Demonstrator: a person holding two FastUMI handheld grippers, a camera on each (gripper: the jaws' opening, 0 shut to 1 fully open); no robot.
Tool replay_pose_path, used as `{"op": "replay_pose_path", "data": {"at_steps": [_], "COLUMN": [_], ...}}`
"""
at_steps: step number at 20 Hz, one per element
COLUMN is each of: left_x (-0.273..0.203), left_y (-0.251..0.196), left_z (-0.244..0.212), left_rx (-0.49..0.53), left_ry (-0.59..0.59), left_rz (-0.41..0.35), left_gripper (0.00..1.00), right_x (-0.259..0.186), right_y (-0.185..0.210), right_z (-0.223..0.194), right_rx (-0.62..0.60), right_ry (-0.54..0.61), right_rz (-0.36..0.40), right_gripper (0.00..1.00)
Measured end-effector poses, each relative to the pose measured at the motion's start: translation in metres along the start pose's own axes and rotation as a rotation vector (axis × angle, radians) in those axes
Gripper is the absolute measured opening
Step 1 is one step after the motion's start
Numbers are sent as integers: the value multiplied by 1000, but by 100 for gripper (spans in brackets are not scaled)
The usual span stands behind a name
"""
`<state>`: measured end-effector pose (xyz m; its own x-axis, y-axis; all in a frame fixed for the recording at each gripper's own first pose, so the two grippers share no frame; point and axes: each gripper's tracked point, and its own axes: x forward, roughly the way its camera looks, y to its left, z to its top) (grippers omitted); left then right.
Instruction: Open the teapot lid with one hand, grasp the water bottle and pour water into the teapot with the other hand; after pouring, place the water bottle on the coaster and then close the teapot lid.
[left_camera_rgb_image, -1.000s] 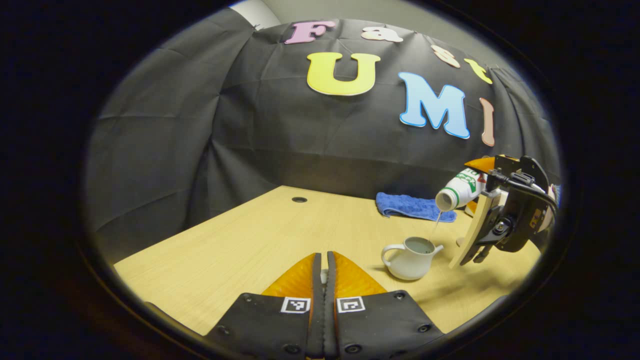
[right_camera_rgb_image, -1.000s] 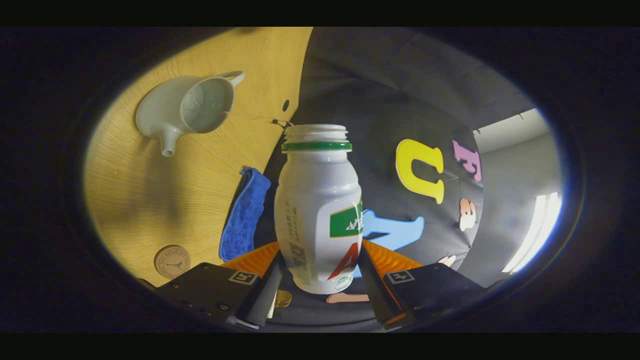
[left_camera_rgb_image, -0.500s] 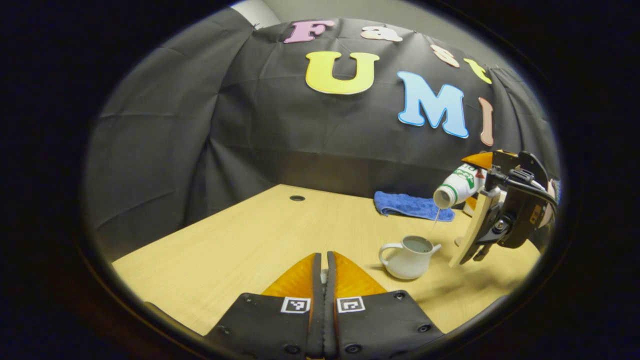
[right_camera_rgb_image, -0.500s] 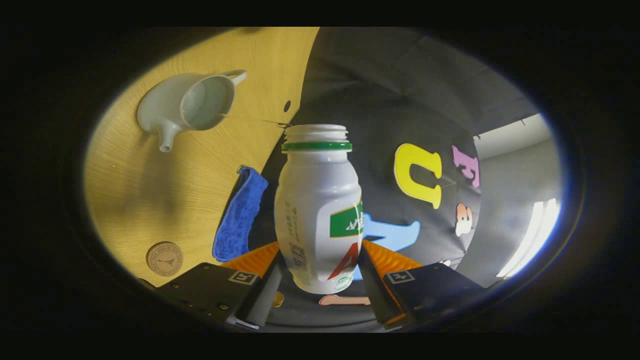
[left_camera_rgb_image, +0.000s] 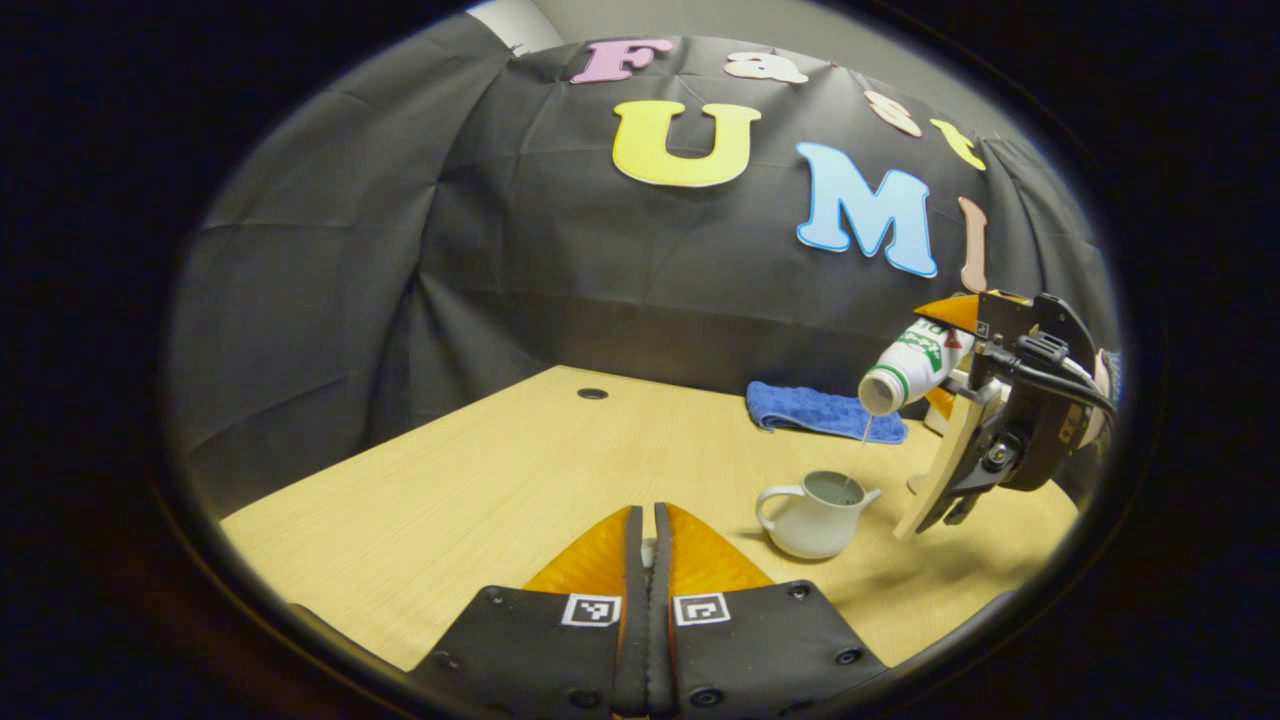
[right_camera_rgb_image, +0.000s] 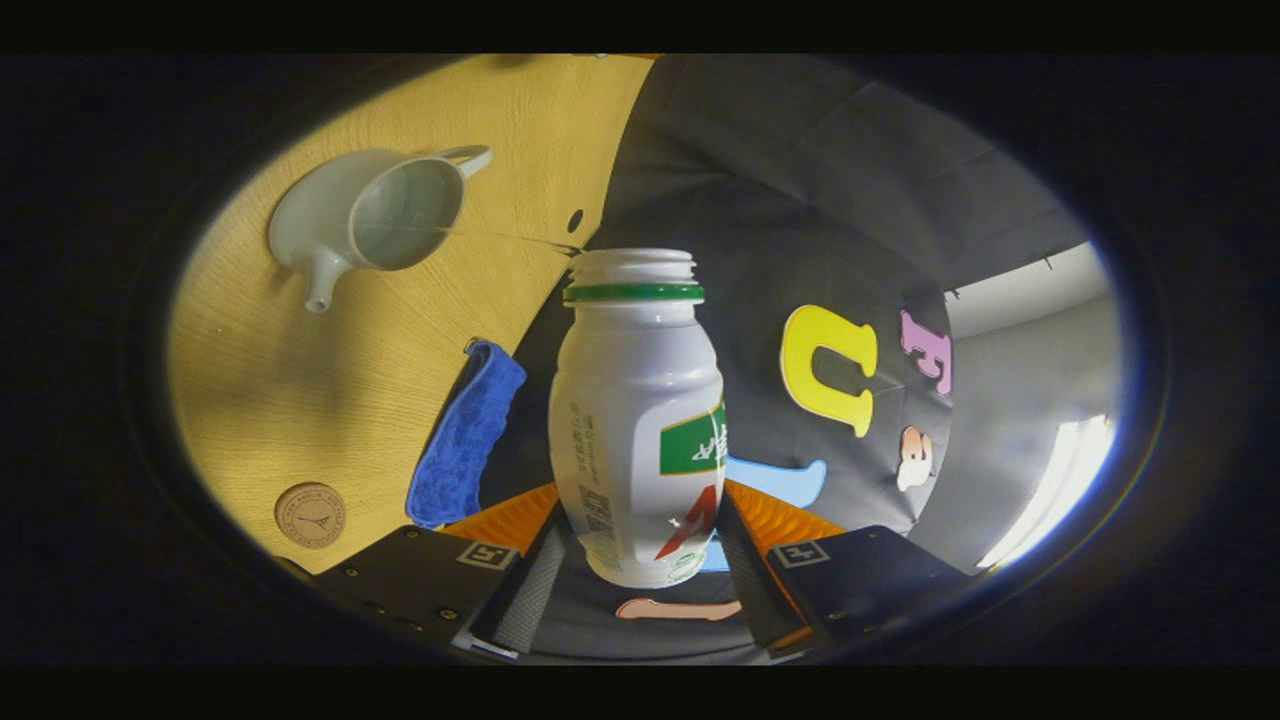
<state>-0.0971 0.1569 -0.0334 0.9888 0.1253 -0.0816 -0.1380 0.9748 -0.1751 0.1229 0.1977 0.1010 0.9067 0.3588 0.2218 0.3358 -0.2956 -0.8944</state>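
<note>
A blue cloth is spread on the wooden table behind the open teapot; a round coaster is set nearby. The water bottle is clamped by the right gripper, tilted above the teapot. The left gripper is closed, well apart.

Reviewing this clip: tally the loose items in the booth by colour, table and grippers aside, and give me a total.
White: 2, the teapot and the water bottle
Blue: 1, the folded cloth
Brown: 1, the round coaster
Total: 4
</note>
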Motion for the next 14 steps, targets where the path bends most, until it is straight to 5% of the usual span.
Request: {"op": "replay_pose_path", "data": {"at_steps": [14], "left_x": [1], "left_y": [1], "left_z": [-8], "left_rx": [-19], "left_ry": [13], "left_rz": [-8], "left_gripper": [5], "right_x": [8], "right_y": [-11], "right_z": [14], "right_rx": [-79], "right_ry": [-56], "right_rz": [-26], "right_gripper": [78]}}
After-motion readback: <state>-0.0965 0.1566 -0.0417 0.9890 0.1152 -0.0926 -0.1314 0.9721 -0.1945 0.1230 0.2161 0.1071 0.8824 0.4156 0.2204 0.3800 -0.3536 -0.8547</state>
